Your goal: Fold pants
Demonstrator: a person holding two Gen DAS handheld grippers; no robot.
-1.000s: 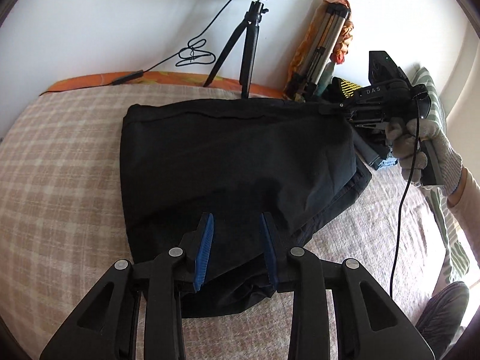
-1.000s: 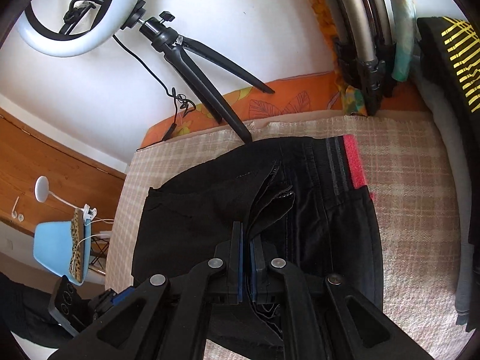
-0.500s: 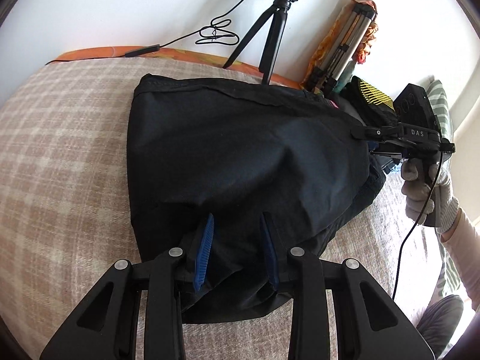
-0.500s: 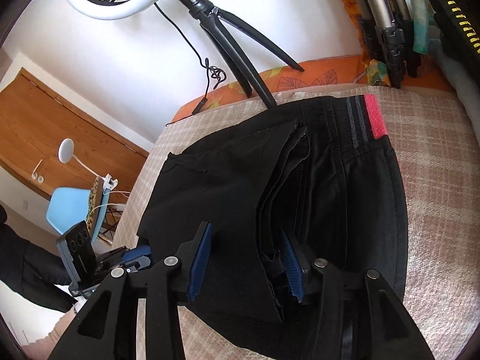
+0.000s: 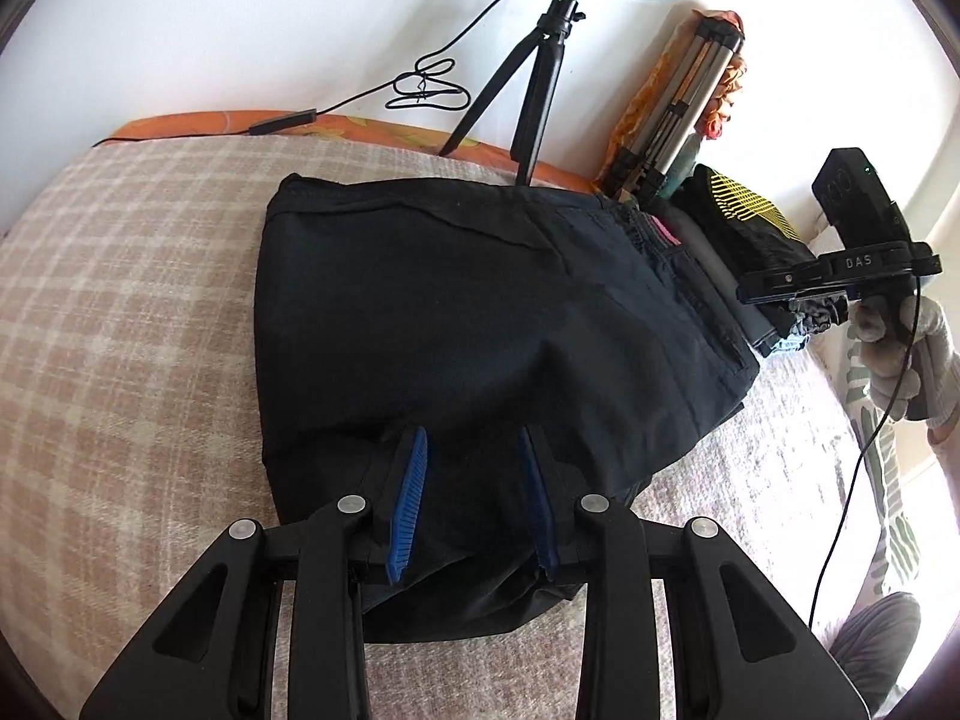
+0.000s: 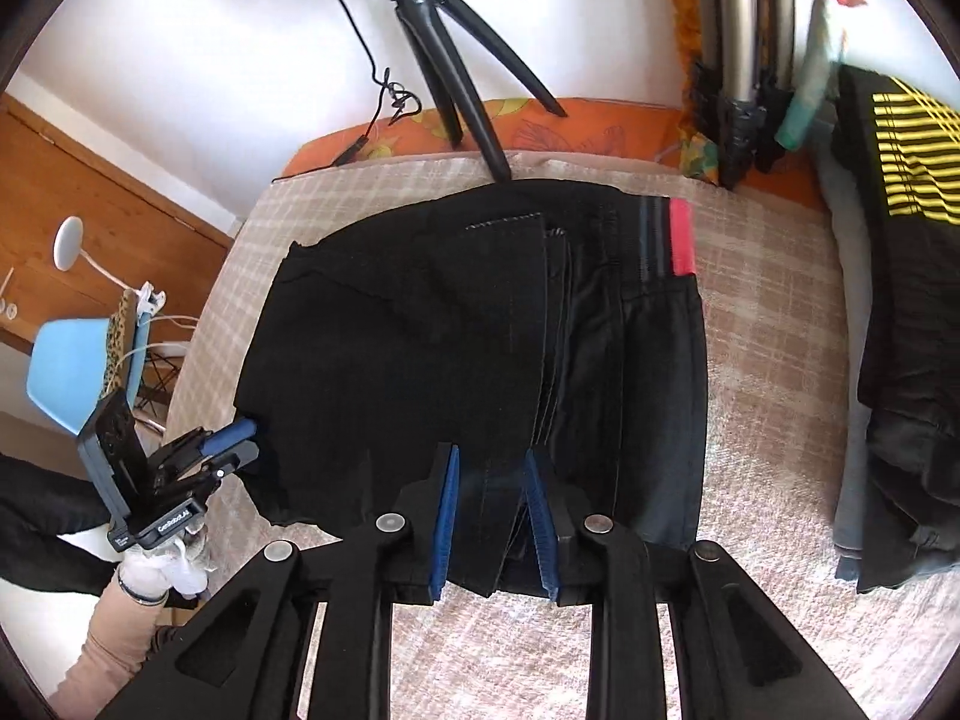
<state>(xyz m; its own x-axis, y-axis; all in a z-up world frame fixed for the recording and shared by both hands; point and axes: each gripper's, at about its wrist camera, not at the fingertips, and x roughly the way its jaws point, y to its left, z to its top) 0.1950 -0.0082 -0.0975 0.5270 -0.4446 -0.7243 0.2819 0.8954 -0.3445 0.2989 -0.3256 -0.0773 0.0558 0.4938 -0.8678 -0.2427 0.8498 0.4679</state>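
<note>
Black pants (image 5: 456,324) lie folded in a compact stack on the plaid blanket (image 5: 126,312). In the right wrist view the pants (image 6: 456,324) show layered fold edges and a red and grey waistband stripe (image 6: 681,234) at the far end. My left gripper (image 5: 474,492) is open, its blue pads over the near edge of the pants, holding nothing. My right gripper (image 6: 489,516) is open and empty above the pants' near end. The right gripper also shows in the left wrist view (image 5: 840,270), held off the right side of the pants.
A ring light tripod (image 5: 540,78) stands at the bed's far edge beside a folded metal tripod (image 5: 678,114). A pile of clothes with a black and yellow garment (image 6: 900,192) lies right of the pants. A blue chair (image 6: 78,372) stands off the bed's left side.
My right gripper opened, let go of the pants layer and drew back off the right side. The folded layers settled flat. My left gripper stayed open at the near edge.
</note>
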